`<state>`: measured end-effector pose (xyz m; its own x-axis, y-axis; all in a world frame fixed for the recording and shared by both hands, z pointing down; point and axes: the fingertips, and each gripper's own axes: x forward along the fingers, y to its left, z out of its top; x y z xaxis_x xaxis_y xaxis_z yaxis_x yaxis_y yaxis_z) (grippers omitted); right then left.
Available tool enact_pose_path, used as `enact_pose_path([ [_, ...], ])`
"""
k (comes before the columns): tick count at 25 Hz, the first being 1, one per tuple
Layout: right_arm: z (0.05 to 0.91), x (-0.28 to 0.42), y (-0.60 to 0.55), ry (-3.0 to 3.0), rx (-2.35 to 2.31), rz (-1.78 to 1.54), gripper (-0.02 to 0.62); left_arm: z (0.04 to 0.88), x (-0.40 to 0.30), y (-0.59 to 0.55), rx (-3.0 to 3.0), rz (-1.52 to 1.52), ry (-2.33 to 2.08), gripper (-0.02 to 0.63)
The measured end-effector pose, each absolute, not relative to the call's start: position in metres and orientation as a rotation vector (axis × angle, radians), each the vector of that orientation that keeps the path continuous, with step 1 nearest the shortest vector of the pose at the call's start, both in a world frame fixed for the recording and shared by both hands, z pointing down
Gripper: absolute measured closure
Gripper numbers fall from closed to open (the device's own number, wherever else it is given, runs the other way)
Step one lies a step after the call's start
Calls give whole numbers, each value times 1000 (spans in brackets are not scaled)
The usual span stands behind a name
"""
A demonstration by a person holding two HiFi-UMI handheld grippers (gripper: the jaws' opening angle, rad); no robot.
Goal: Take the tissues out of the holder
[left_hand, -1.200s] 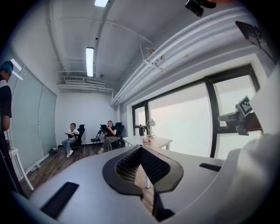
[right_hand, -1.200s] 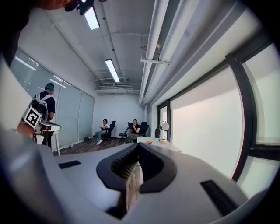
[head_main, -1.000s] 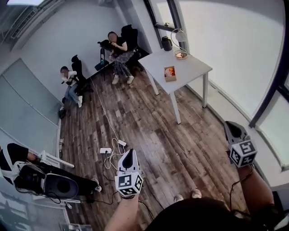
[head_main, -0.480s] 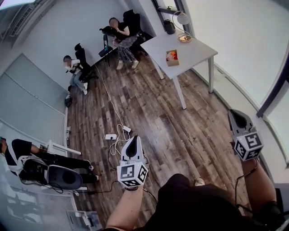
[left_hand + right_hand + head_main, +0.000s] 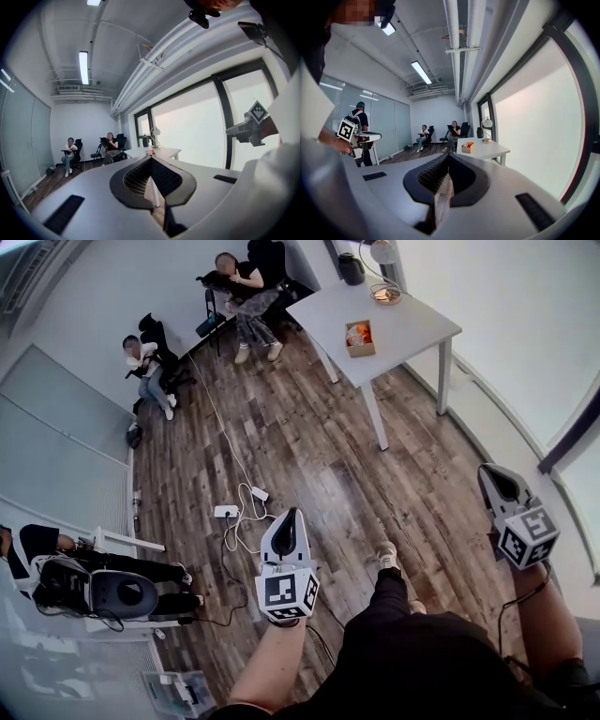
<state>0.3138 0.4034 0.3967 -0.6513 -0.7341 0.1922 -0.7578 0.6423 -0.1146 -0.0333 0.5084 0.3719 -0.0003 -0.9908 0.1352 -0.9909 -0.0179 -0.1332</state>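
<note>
Tissue holder (image 5: 360, 337): a small open box, set on the bench (image 5: 417, 320) near the long edge that faces the open floor (image 5: 309, 456), toward the near corner. Orange and pale contents are seen, too small for tissues to be made out.
Change: over the last second the bench has been carried toward the top edge of the head view, and a shoe (image 5: 385, 555) is now seen thrust ahead on the floor. A stride toward the bench is judged to be under way.
Left tongs (image 5: 290, 517): closed tip to tip, nothing between them, held over the floor well apart from the holder.
Right tongs (image 5: 489, 472): pressed together, empty, likewise well short of the bench.
Task meaning: nothing has been drawn out yet. The approach must be finished and one pair of tongs opened before a tissue can be gripped.
</note>
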Motion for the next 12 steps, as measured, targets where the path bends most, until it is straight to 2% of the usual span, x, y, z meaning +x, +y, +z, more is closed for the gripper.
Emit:
enact_pose_path([
  [12, 405, 285, 287, -2666, 1327, 260, 591, 385, -91, 356, 2219, 254, -2149, 601],
])
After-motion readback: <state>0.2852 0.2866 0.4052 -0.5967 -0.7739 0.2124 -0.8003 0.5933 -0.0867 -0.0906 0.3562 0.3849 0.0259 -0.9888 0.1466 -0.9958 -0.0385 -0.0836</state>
